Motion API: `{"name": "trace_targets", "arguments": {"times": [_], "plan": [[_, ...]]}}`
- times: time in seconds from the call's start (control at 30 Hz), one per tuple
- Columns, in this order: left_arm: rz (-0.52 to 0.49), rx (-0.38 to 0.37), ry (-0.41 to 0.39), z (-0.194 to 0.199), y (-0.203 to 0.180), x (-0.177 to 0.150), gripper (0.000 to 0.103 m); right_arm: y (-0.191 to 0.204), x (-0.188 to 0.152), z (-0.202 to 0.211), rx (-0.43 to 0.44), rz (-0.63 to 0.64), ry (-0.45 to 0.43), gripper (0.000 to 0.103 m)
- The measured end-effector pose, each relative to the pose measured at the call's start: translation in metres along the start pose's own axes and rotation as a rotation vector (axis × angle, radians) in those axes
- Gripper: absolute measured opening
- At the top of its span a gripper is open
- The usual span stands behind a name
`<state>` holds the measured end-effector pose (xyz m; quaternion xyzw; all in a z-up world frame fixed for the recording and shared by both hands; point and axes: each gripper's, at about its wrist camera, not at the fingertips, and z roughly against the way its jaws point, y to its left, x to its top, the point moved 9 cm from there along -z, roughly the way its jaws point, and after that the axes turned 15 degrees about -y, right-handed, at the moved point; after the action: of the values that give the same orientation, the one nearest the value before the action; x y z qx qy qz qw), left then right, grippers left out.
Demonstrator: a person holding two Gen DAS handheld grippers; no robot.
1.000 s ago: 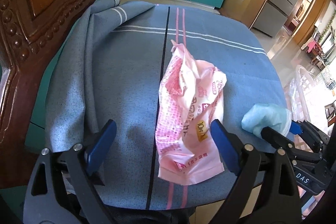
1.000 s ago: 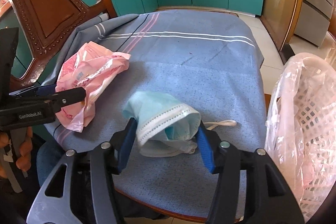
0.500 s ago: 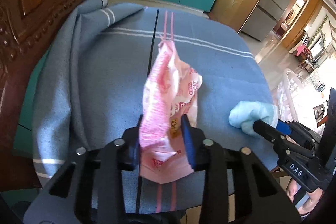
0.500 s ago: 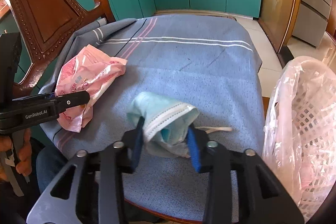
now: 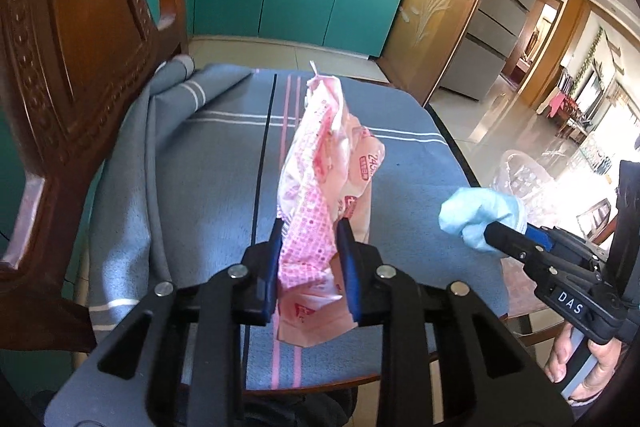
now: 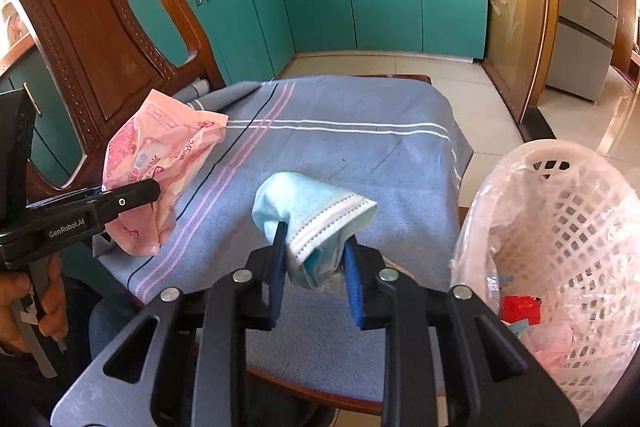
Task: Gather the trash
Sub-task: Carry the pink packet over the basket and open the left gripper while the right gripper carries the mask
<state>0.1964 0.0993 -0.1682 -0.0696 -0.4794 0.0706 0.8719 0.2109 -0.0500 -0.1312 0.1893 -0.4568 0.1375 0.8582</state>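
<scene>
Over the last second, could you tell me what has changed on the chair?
The left gripper closed on the pink wrapper and lifted it; the right gripper closed on the blue face mask and raised it. The blue cloth and white basket stayed put.

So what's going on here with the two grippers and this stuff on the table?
A person is clearing trash with a gripper in each hand. The left gripper is shut on a crumpled pink plastic wrapper, the right gripper on a light blue face mask. Both are lifted above the blue striped tablecloth; a white lattice basket waits alongside.
</scene>
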Motion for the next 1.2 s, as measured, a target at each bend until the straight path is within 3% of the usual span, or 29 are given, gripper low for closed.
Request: {"name": "trace_targets", "arguments": {"times": [0.4,0.77,0.97,1.2], "plan": [[-0.062,0.095,-0.032,0.021,-0.003,0.002,0.028,0.006,-0.001,0.006,-0.012,0.028,-0.006,0.027],[-0.07,0.12,-0.083,0.048,-0.013,0.015,0.028,-0.032,0.035,0.044,-0.082,-0.019,-0.129,0.026],[-0.084,0.084,-0.089,0.053,-0.032,0.019,0.028,-0.081,0.044,0.08,-0.183,-0.055,-0.191,0.027],[-0.115,-0.063,-0.081,0.051,-0.1,0.026,0.028,-0.156,0.022,0.119,-0.349,-0.115,-0.18,0.027]]}}
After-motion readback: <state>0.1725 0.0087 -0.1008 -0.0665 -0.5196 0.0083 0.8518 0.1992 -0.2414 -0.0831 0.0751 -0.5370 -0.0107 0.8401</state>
